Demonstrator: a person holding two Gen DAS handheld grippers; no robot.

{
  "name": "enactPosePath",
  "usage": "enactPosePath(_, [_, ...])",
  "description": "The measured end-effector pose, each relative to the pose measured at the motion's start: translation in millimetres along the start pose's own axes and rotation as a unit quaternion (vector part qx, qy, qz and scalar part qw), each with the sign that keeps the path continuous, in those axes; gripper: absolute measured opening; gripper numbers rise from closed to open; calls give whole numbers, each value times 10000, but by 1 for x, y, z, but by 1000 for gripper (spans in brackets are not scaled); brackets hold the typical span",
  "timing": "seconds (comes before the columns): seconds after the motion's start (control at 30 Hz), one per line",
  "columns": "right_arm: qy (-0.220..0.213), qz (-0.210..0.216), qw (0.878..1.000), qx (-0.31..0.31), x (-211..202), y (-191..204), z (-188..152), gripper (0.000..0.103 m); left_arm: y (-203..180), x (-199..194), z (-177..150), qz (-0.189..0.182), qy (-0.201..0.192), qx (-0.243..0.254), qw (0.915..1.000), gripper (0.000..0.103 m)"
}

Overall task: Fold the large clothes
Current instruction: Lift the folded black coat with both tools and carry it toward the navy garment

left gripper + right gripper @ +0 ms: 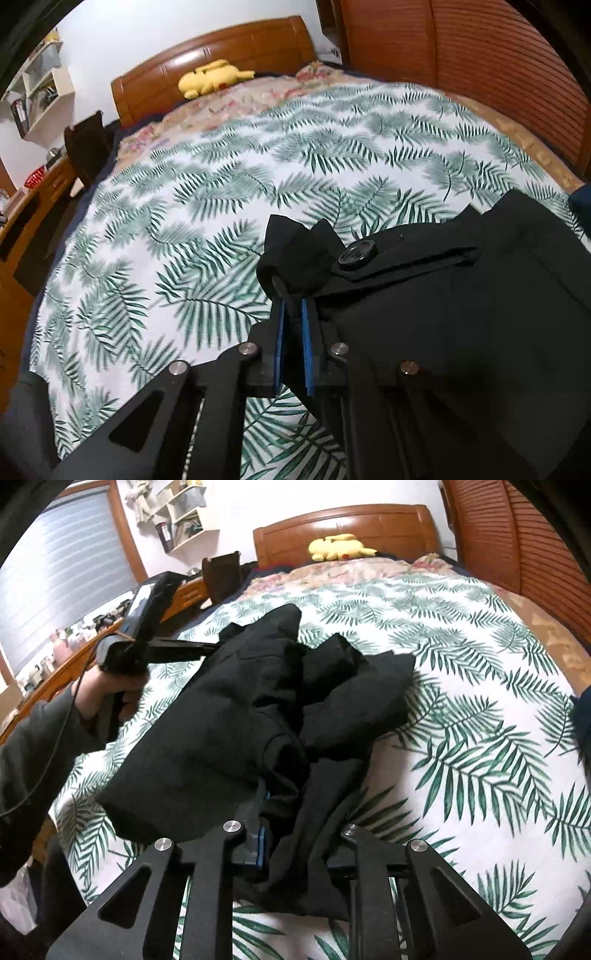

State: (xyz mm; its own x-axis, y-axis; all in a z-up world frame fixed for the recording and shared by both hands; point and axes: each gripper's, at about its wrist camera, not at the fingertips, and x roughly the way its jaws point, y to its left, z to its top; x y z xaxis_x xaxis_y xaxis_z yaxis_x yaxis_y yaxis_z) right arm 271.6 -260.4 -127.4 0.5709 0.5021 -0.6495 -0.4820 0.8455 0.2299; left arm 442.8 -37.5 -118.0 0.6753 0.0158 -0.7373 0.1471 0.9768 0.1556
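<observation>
A large black coat [461, 314] with a round black button [357, 254] lies bunched on the palm-leaf bedsheet [184, 221]. My left gripper [291, 295] is shut on a corner of the coat, and black cloth fills the gap between its blue pads [279, 332]. In the right wrist view the coat [221, 720] is a crumpled heap, and a hand [122, 694] holds the left gripper [207, 648] at its far left edge. My right gripper [284, 797] is shut on a fold at the near edge. One blue pad [262, 834] shows; the tips are hidden under cloth.
The bed's wooden headboard [221, 48] is at the far end with a yellow plush toy [212, 77] before it. Louvred wooden wardrobe doors [480, 55] stand along the right. A wooden desk [74, 657] with clutter runs along the left. Something dark blue [583, 720] lies at the bed's right edge.
</observation>
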Motion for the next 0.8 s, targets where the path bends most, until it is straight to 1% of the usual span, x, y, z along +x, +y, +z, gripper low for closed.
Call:
enactPosePath(0.1, [-93, -21, 10000, -12, -6, 2, 3, 16, 1, -21, 2, 36, -196, -19, 9998, 7])
enactPosePath(0.23, [-318, -64, 9994, -71, -21, 5, 8, 15, -3, -49, 5, 75, -422, 46, 9991, 7])
enactPosePath(0.47, [-674, -217, 9975, 68, -47, -8, 9, 14, -19, -95, 11, 65, -740, 197, 9970, 7])
enactPosePath(0.67, [-819, -317, 9960, 176, -61, -22, 6, 14, -37, -121, 14, 78, -886, 362, 9954, 7])
enactPosePath(0.8, [-873, -361, 9954, 151, -69, -27, 4, 14, -50, -128, 16, 102, -958, 465, 9943, 7])
